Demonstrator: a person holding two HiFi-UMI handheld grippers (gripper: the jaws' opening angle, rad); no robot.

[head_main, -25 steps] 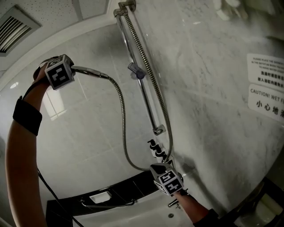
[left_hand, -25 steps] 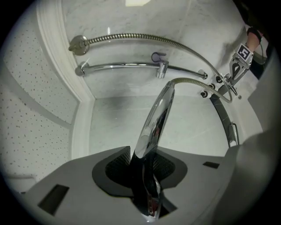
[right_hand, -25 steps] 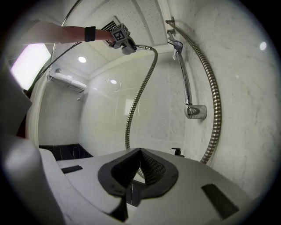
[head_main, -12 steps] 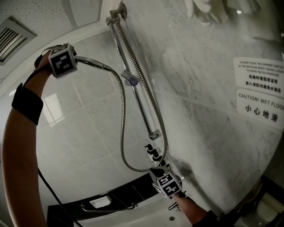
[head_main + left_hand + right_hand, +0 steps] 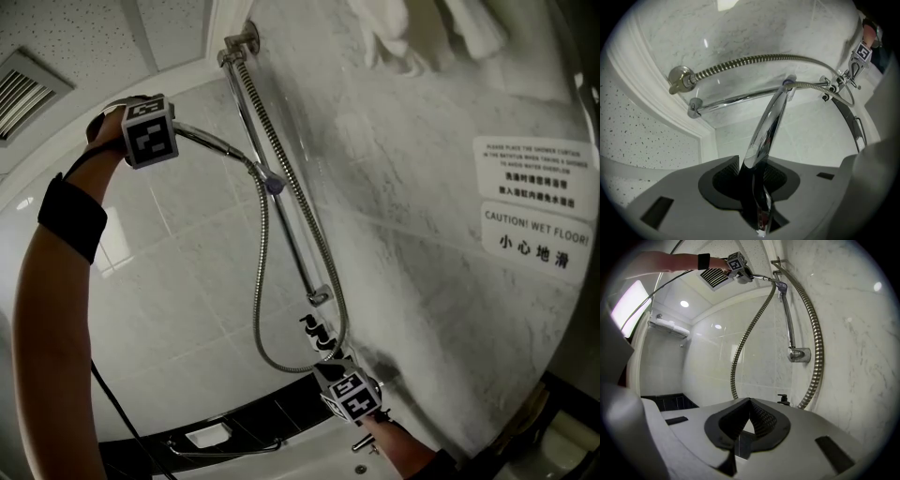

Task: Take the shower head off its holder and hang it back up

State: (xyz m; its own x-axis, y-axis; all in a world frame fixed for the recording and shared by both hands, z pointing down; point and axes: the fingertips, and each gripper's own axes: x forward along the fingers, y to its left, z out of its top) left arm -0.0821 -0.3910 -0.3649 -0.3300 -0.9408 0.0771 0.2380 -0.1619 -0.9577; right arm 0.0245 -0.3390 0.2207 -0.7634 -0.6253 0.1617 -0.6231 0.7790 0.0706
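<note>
The left gripper is raised high beside the wall, close under the ceiling. Its jaws are clamped narrowly round the chrome handle of the shower head. The spray face itself is tucked back behind the jaws and cannot be made out. The handle reaches forward from the grip, and its hose end sits right at the holder on the upper part of the rail. Whether it is already seated in the holder I cannot tell.

The hose drops from that end in a long loop toward the taps at the bottom of the wall. The right gripper hangs low there, its jaws together with nothing between them.

The handle looks rigid and smooth, so it will likely be slippery under the pads and want a firm squeeze. It is probably of moderate weight. The metal hose is flexible but springy, and its pull and twist may try to roll the handle in the grip.

The present hold, well back toward the head, seems the right one. It leaves the tapered hose end free to enter the holder. The holder looks like a small swivelling clip, so a hard sideways push could turn it rather than seat the handle.
</note>
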